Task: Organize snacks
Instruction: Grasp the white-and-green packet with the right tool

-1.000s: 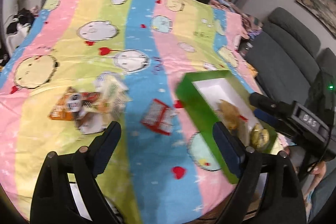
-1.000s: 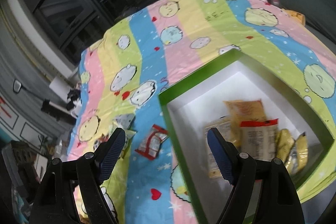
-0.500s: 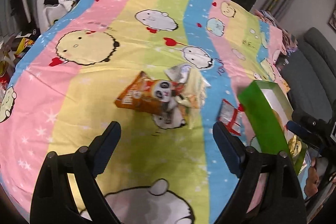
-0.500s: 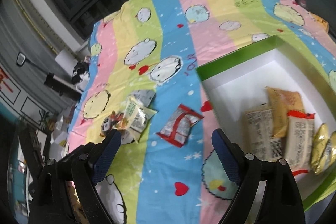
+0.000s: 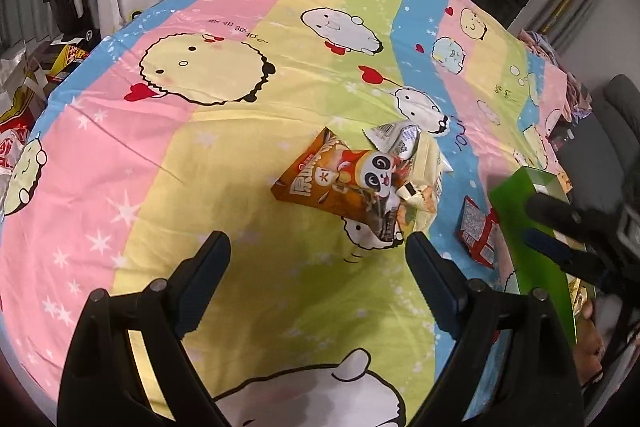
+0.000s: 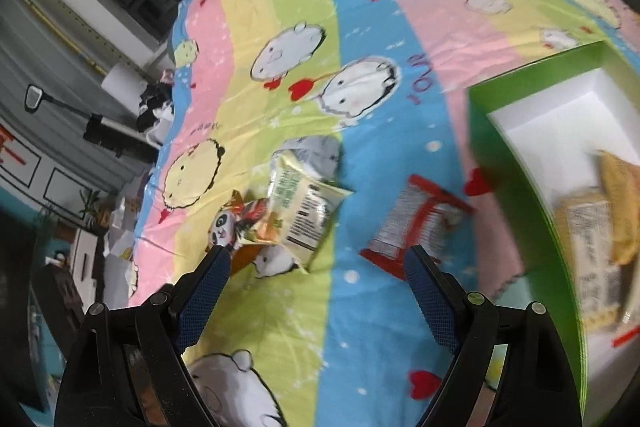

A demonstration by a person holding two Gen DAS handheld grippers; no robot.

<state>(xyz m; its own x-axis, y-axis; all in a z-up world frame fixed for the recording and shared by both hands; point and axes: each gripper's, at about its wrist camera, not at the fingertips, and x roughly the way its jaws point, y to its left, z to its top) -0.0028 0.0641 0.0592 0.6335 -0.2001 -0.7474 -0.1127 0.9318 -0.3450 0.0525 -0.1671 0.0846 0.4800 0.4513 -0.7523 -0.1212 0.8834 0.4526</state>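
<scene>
Both tools are seen above the striped cartoon bedsheet [image 5: 224,163], and nothing is held by either. The left gripper [image 5: 318,247] is spread wide over the yellow stripe, with only bare sheet seen between its fingers; just beyond its tips a small heap of snacks is found. An orange panda packet [image 5: 340,187] lies on top at the near side, a pale yellow packet [image 5: 428,163] is tucked against it, and a silvery wrapper [image 5: 394,139] is seen at the far edge of the heap. Off to the right, apart from the heap, a red-and-silver packet [image 5: 478,231] lies flat just beside the wall of the green box [image 5: 524,235]. The right gripper [image 6: 316,259] is also parted, its jaws wide over the blue stripe, and that red-and-silver packet [image 6: 412,223] is framed just beyond its right fingertip, not touched. In the box's white interior [image 6: 560,123], several packets [image 6: 600,227] are already laid, though that side of the right view is blurred and their count cannot be told for certain.
</scene>
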